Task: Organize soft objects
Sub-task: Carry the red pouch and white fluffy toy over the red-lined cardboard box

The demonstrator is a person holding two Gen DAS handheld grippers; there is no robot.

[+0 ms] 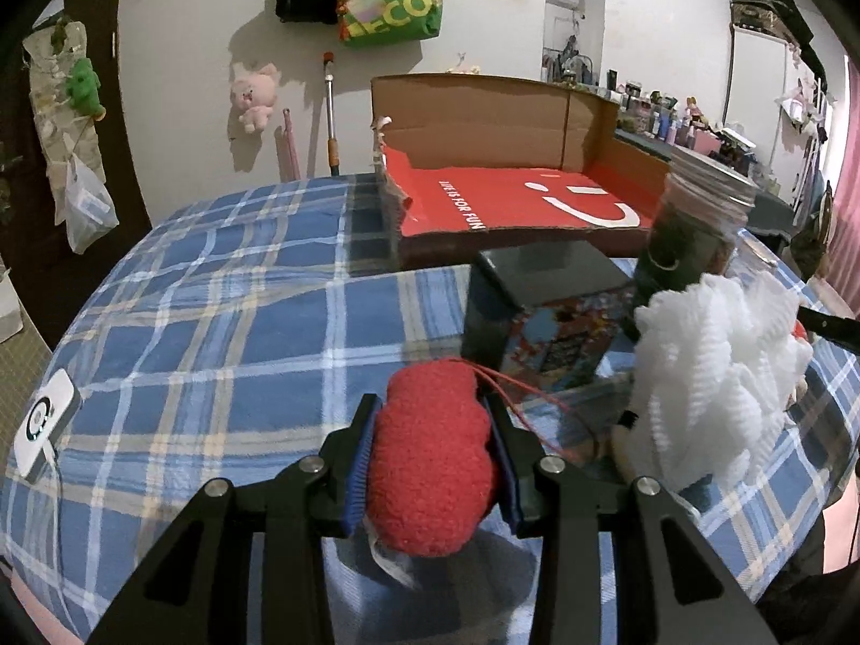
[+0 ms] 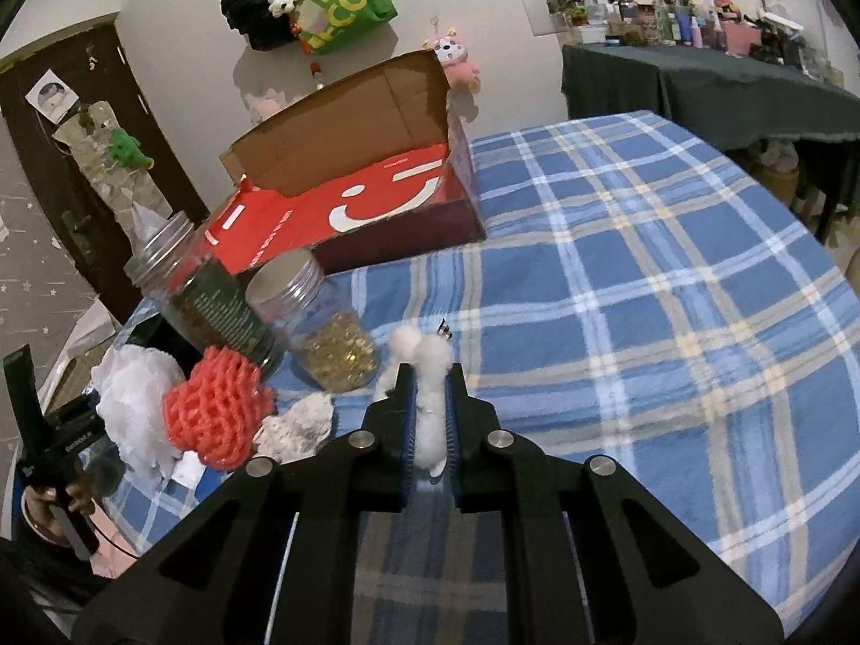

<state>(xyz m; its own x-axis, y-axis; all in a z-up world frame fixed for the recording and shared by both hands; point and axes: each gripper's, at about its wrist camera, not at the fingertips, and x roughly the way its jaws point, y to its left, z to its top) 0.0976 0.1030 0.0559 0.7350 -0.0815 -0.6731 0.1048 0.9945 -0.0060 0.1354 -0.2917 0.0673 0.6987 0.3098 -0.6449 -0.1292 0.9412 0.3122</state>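
Observation:
My left gripper (image 1: 432, 408) is shut on a red fuzzy plush (image 1: 432, 457) with a red string, held above the blue plaid cloth (image 1: 215, 333). A white mesh foam net (image 1: 720, 376) lies just to its right. My right gripper (image 2: 430, 376) is shut on a small white fluffy toy (image 2: 427, 403) whose round ears stick out past the fingertips. An open cardboard box with a red smiley lining (image 2: 376, 193) stands at the far side of the cloth; it is also in the left wrist view (image 1: 516, 199). Left of the right gripper lie an orange-red foam net (image 2: 217, 408), a white foam net (image 2: 134, 398) and a beige fluffy piece (image 2: 298, 424).
Two clear jars stand near the nets, one dark-filled (image 2: 199, 290) and one with yellow beads (image 2: 322, 333). A dark printed box (image 1: 543, 317) sits ahead of the left gripper. A white device (image 1: 43, 424) lies at the cloth's left edge. A hand holding the other gripper (image 2: 54, 484) shows at lower left.

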